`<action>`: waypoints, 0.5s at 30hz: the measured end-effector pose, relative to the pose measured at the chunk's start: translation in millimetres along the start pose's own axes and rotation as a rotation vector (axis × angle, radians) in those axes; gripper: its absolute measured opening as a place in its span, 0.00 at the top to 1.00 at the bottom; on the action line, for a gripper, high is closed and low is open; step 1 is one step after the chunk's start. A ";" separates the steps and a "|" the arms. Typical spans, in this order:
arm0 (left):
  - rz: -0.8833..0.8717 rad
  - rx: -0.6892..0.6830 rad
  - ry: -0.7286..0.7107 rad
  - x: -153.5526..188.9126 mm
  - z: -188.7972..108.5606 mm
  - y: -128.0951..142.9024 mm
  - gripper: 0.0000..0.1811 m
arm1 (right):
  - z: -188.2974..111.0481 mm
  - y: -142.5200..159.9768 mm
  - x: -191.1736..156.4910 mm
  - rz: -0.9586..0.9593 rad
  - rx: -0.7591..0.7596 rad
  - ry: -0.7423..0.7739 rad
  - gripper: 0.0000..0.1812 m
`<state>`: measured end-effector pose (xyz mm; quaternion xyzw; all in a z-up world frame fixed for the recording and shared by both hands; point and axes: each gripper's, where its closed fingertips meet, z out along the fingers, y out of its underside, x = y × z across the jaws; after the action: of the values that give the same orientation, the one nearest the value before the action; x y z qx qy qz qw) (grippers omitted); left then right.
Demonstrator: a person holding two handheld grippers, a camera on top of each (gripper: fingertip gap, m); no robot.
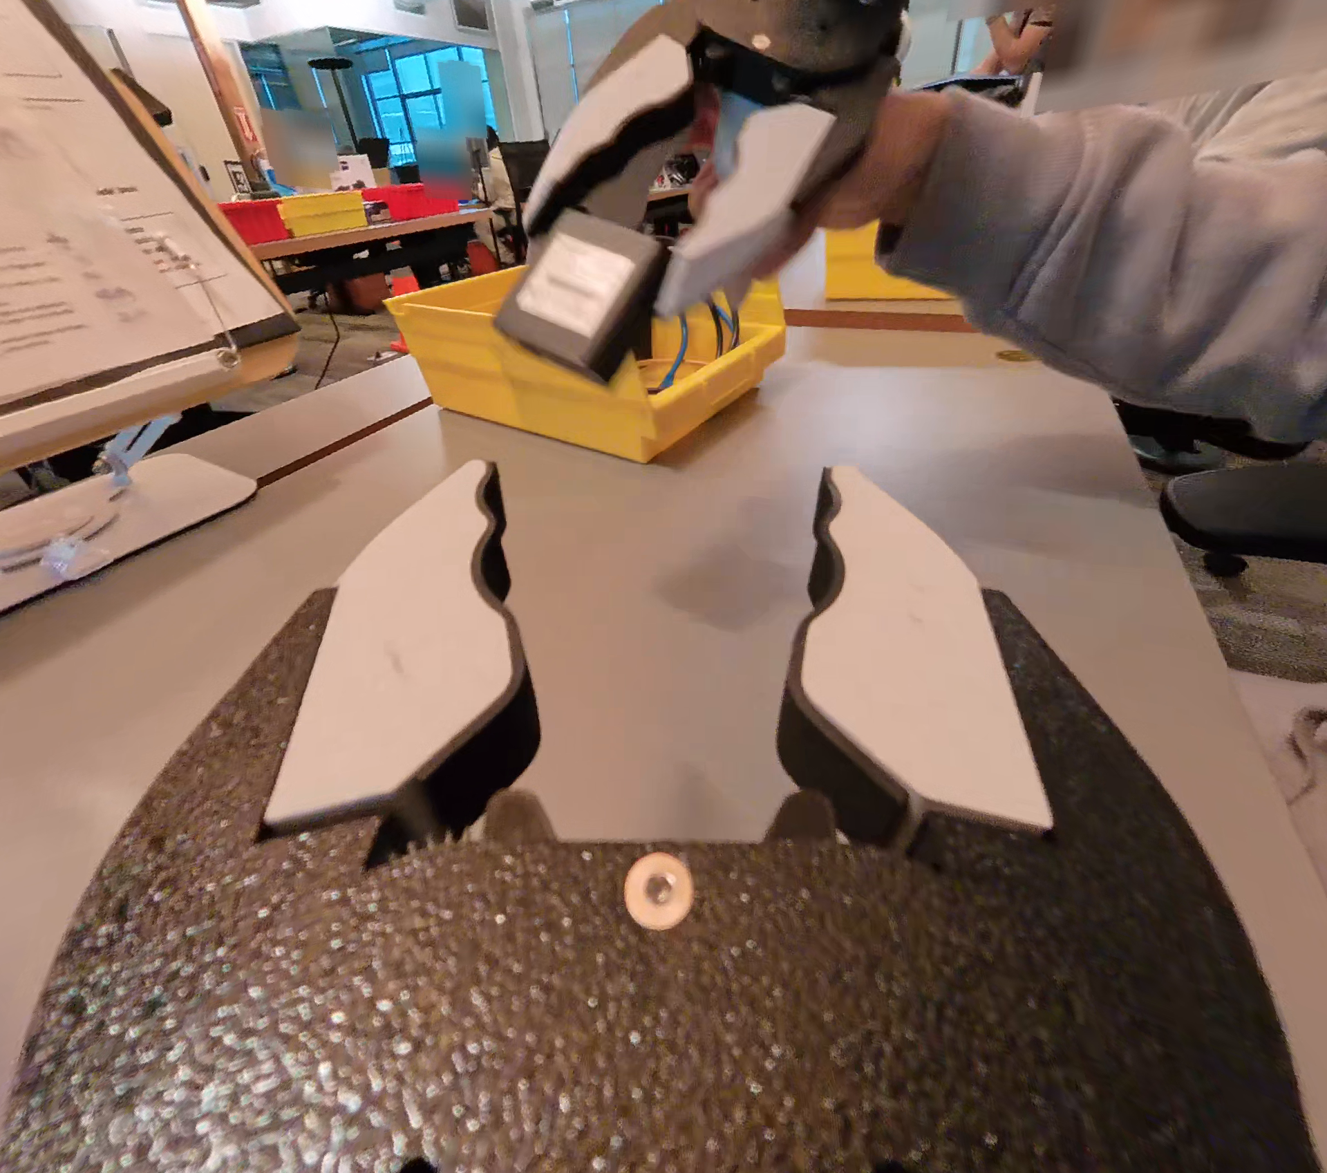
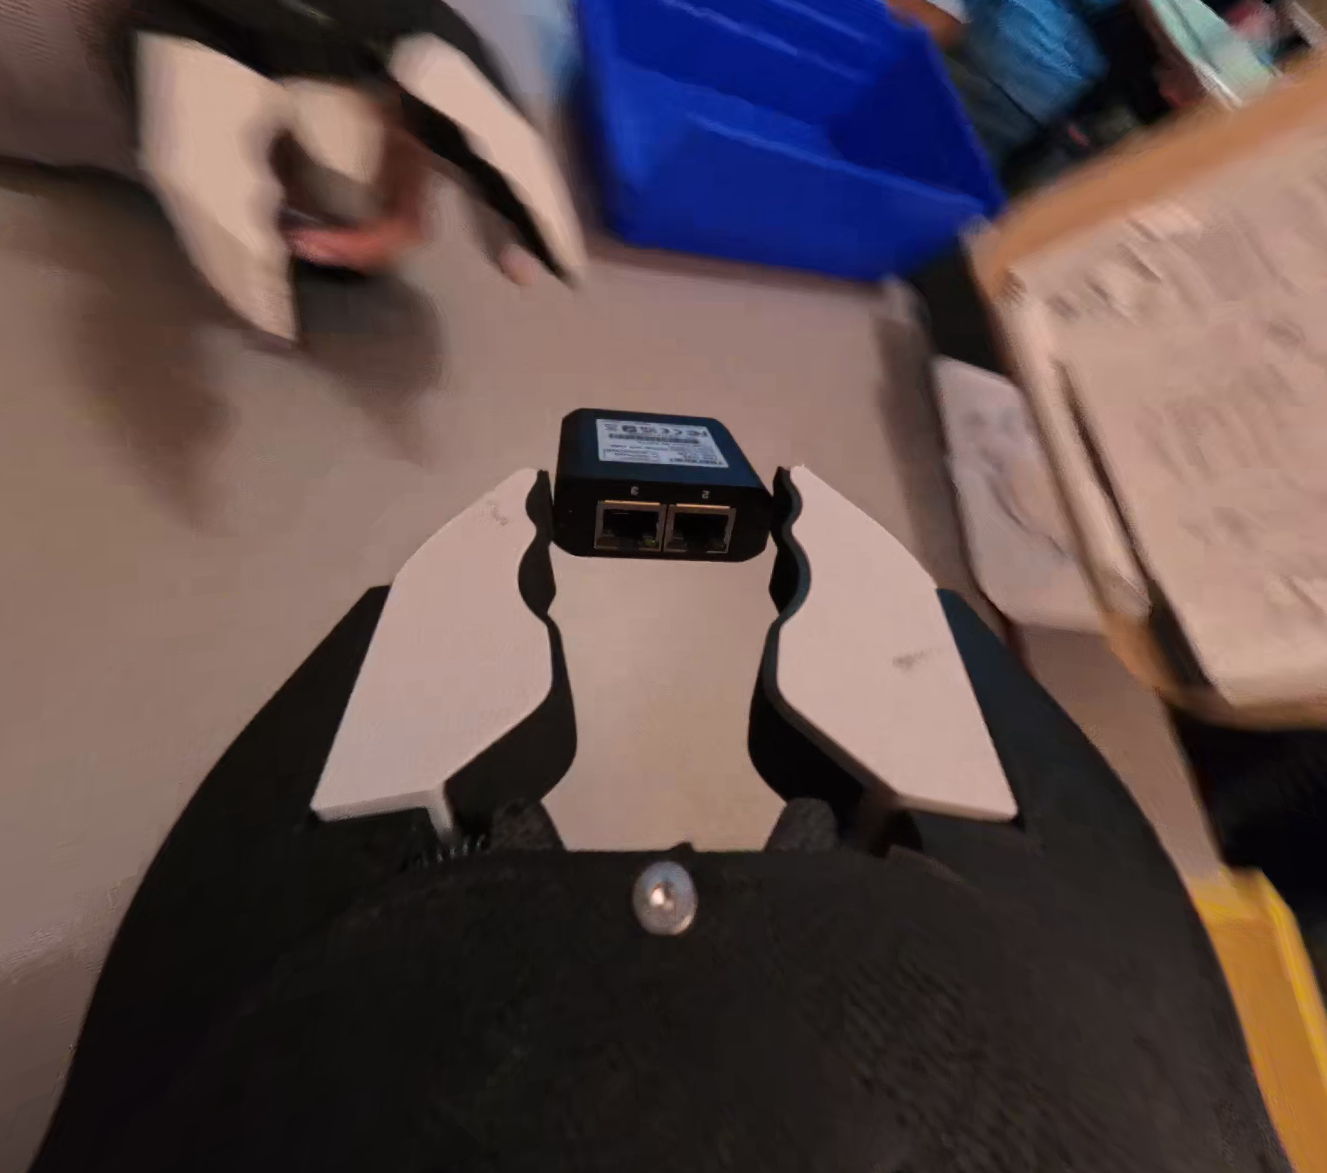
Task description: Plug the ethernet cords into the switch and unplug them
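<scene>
My right gripper (image 2: 660, 481) is shut on the small black switch (image 2: 650, 449); its two empty ports face the right wrist camera. In the left wrist view the right gripper (image 1: 596, 269) holds the switch (image 1: 581, 298) tilted in the air above the front of a yellow bin (image 1: 574, 413). Blue and black ethernet cords (image 1: 682, 341) lie inside that bin. My left gripper (image 1: 660, 492) is open and empty, low over the grey table (image 1: 646, 672). It also shows, blurred, in the right wrist view (image 2: 420, 298).
A slanted paper stand (image 1: 108, 248) on a white base (image 1: 143, 506) stands at the left. A blue bin (image 2: 754, 133) sits on the table farther off. A second yellow bin (image 1: 854, 269) is behind, and a black chair (image 1: 1249, 514) is off the table's right edge.
</scene>
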<state>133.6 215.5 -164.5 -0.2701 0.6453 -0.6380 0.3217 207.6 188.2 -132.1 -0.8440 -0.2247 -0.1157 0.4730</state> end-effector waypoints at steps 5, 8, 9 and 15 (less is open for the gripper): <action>0.005 -0.004 -0.033 -8.1 -3.2 2.5 0.59 | -74.7 92.8 144.6 0.154 -0.393 0.509 0.68; 0.008 -0.032 -0.049 -8.9 0.5 8.9 0.59 | -93.6 150.7 184.7 0.174 -0.671 0.522 0.68; 0.009 -0.045 -0.049 -8.2 2.1 11.6 0.60 | -96.2 166.8 194.4 0.176 -0.749 0.538 0.67; 0.001 -0.078 -0.049 -6.9 6.0 19.9 0.61 | -77.2 226.0 209.3 0.237 -0.935 0.472 0.67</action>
<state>143.9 217.7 -183.7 -0.2979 0.6617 -0.6054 0.3270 502.0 77.0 -174.9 -0.9353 0.0599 -0.3357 0.0940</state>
